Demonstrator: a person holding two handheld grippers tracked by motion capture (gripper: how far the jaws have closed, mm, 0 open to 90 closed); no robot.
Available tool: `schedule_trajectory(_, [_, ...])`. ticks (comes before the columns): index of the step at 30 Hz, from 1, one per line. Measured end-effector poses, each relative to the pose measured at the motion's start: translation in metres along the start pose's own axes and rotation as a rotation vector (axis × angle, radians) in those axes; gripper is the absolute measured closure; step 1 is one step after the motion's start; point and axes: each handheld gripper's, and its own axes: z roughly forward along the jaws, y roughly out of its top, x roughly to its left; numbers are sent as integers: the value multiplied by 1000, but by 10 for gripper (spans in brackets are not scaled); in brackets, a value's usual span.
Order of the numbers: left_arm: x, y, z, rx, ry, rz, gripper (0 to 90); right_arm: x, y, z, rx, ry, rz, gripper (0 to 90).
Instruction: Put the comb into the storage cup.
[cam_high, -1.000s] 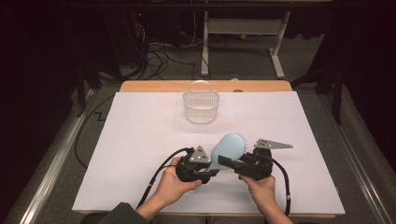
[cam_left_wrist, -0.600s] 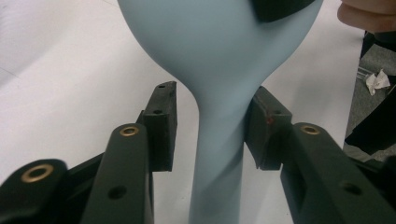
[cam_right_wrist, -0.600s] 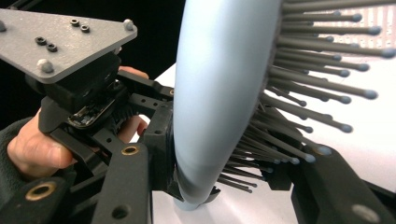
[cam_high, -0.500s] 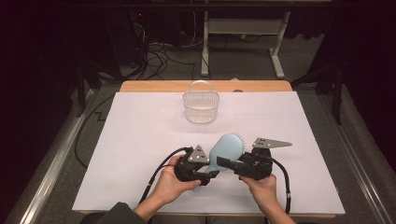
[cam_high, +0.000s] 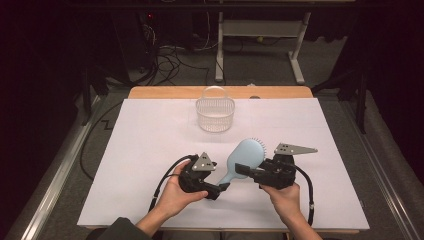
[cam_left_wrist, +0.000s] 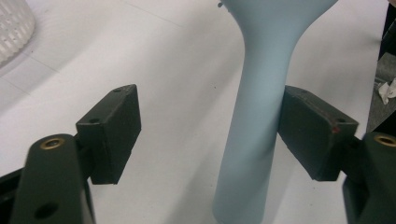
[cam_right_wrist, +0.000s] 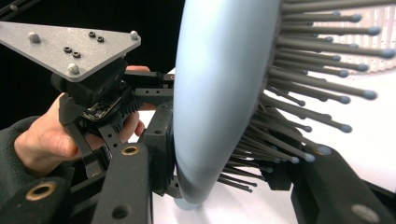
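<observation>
Right gripper (cam_high: 252, 172) is clamped on the head of a pale blue hairbrush (cam_high: 243, 157), one black pad flat against the smooth back and the other pushed in among the bristles, as the right gripper view shows close up. Left gripper (cam_high: 220, 189) has just been opening its jaws: in the left gripper view the brush handle (cam_left_wrist: 259, 116) stands between them, touching or nearly touching one pad while a clear gap separates it from the other, so it no longer pinches the handle. In the high view the brush is held just above the near middle of the table, its head tilted away from the person and its handle slanting back toward the left hand (cam_high: 175, 192). A white sheet (cam_high: 150, 135) covers the table, with a strip of its wooden top (cam_high: 165, 93) bare at the far edge. A small clear ribbed basket (cam_high: 215, 114) with a hoop handle stands on the sheet well beyond the brush. Past the table the room is dark, with a tangle of cables (cam_high: 175, 55) on the floor and the grey legs of a stand (cam_high: 297, 60). No brand, label or writing can be read on anything.
</observation>
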Motion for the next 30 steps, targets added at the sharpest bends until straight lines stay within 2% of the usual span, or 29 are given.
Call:
schedule_trajectory(5, [4,-4,-4,-7,1,-5,208,-2,4,-1,11,-12,3,552])
schedule_trajectory(8, [5,-7,-6,15,34,20,208,-3,5,-2,10,-18,3,552])
schedule_trajectory(11, [7,-9,-8,30,46,15,208,-4,6,-3,8,-23,3,552])
schedule_trajectory(18, [16,-18,-17,6,51,-16,201,-5,13,-4,18,-31,-8,552])
schedule_trajectory(21, [20,-21,-21,-10,47,-42,200,-6,14,-6,20,-38,-8,551])
schedule_trajectory(30, [29,-32,-32,-44,67,-71,198,-8,17,-9,27,-55,-4,550])
